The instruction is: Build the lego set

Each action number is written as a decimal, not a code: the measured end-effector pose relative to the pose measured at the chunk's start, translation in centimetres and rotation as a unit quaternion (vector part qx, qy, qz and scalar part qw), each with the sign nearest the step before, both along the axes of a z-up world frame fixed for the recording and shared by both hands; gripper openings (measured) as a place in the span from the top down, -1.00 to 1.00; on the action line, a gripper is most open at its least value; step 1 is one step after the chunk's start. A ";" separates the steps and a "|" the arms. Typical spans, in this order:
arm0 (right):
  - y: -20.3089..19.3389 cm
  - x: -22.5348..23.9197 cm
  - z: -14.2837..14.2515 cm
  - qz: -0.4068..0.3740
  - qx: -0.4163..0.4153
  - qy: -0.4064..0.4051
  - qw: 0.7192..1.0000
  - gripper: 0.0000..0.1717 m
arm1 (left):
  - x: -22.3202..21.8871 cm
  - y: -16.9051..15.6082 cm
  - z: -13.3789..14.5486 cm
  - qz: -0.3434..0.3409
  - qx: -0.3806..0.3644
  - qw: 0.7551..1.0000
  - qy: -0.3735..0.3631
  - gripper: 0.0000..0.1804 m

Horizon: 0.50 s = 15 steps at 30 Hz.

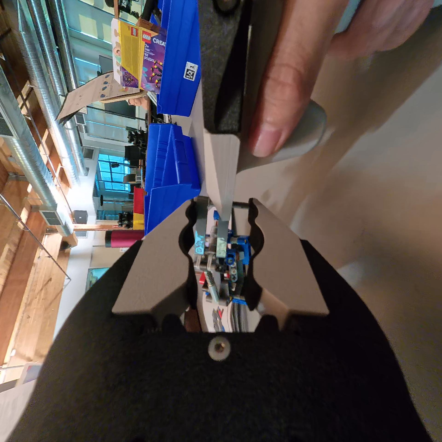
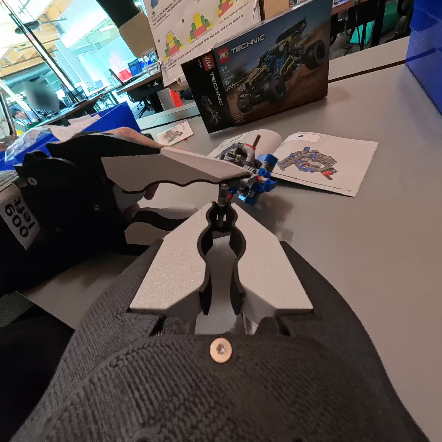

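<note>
While you're holding that half-built blue and grey brick model (image 2: 253, 172) up off the desk (image 2: 358, 239) with the left tongs (image 1: 221, 203), you're pinching a thin grey axle pin (image 2: 223, 193) in the tips of the right tongs (image 2: 221, 206), both pads clamped on its lower end. The left tongs are gripping the model across its width, grey beams and a dark cross-axle sitting between the fingers.

My take on doing this bit well: you're wanting the pin lined up straight with its hole, not cocked, and the left grip steady so the model isn't twisting as you're pushing. Small pressure, and check the angle from both sides, since the upper left finger (image 2: 181, 167) is hiding the joint.

Counting what's lying around: one open instruction booklet (image 2: 318, 165) just behind the model, one dark vehicle set box (image 2: 263, 71) standing further back, one small leaflet (image 2: 174, 132) near it, one printed sheet (image 2: 191, 28) propped behind. Several blue bins (image 1: 177, 59), I'm seeing at least three in the left view.
</note>
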State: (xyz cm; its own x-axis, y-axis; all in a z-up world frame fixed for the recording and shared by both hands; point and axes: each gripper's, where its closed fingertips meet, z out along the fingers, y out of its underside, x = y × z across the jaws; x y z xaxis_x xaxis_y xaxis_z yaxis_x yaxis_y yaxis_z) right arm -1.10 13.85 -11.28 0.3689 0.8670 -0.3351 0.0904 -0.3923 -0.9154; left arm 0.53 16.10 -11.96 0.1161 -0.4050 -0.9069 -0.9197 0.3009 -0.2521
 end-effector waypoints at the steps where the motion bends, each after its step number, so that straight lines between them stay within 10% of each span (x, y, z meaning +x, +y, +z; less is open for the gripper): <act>1: 0.0 0.0 0.0 -0.001 -0.002 -0.002 1.000 0.93 | 0.0 0.0 0.0 0.001 0.002 1.000 0.003 0.55; 15: 0.2 -0.2 0.0 -0.018 -0.013 0.014 1.000 0.93 | -0.3 0.0 0.0 -0.008 -0.014 1.000 -0.004 0.56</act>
